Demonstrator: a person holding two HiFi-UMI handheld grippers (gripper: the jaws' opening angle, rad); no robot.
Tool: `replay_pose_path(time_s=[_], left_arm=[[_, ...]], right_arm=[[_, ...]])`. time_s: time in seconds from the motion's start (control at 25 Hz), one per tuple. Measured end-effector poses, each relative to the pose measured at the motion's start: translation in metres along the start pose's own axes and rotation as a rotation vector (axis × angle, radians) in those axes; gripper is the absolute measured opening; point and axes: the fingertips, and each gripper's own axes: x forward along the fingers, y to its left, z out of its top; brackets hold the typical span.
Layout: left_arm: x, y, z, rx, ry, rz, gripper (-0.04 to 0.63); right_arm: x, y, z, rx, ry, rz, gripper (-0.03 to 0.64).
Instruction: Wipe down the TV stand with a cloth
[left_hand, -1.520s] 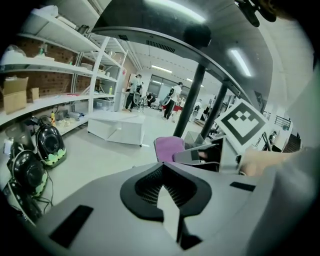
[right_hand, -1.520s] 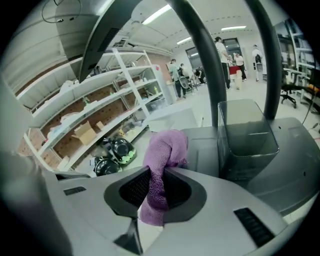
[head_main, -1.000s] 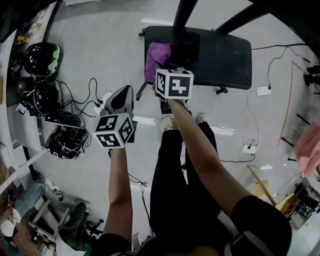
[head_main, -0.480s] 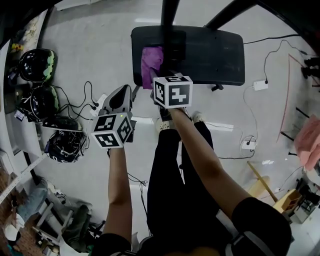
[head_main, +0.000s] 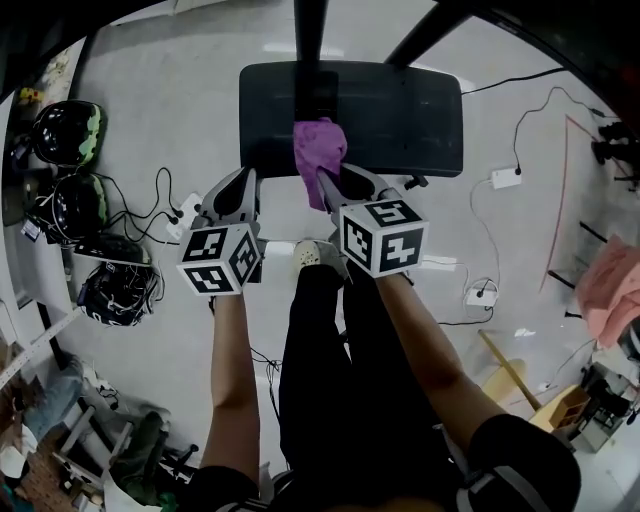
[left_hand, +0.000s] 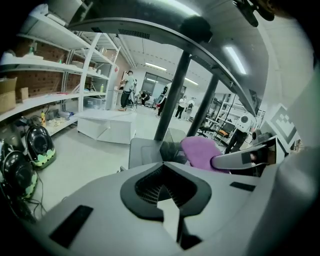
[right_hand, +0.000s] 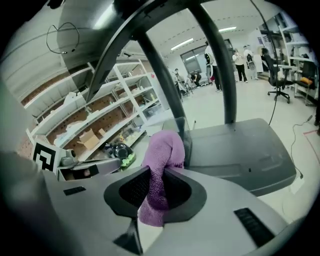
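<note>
The black TV stand base (head_main: 400, 115) lies on the grey floor at the top of the head view, with dark poles (head_main: 310, 25) rising from it. My right gripper (head_main: 330, 182) is shut on a purple cloth (head_main: 318, 150), which bunches over the base's near edge, left of centre. In the right gripper view the cloth (right_hand: 162, 170) sticks up from the jaws of the right gripper (right_hand: 152, 192) in front of the base (right_hand: 240, 150). My left gripper (head_main: 240, 182) hovers left of the base over the floor, shut and empty; the left gripper view shows the same of it (left_hand: 165, 195).
Black and green helmets (head_main: 70, 120) and tangled cables with a power strip (head_main: 180, 215) lie on the floor at left. A white adapter (head_main: 502, 178) and cords lie at right, near a pink cloth (head_main: 612, 290). Shelving (left_hand: 60, 65) lines the left wall; people stand far off.
My right gripper has drawn back toward the person and to the right, taking the purple cloth from the base's left end to its near edge. The left gripper has barely shifted.
</note>
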Motion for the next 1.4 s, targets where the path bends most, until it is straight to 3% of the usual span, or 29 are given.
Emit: replay_pose_path(time_s=[0.2, 0.44, 0.6, 0.96, 1.4], left_arm=[[0.02, -0.034, 0.004, -0.007, -0.016, -0.035, 0.005], [0.041, -0.061, 0.007, -0.008, -0.02, -0.07, 0.005], [0.047, -0.066, -0.003, -0.014, 0.001, -0.062, 0.005], [0.051, -0.067, -0.01, -0.042, 0.011, -0.041, 0.005], [0.061, -0.097, -0.014, -0.037, 0.019, -0.032, 0.005]], right_arm=[[-0.026, -0.044, 0.019, 0.011, -0.034, -0.063, 0.089], [-0.006, -0.082, 0.027, 0.06, -0.027, -0.09, 0.089], [0.024, -0.099, 0.027, 0.1, 0.012, -0.096, 0.089], [0.063, -0.125, 0.012, 0.079, 0.147, -0.138, 0.089], [0.007, -0.208, 0.011, 0.113, 0.133, -0.218, 0.089]])
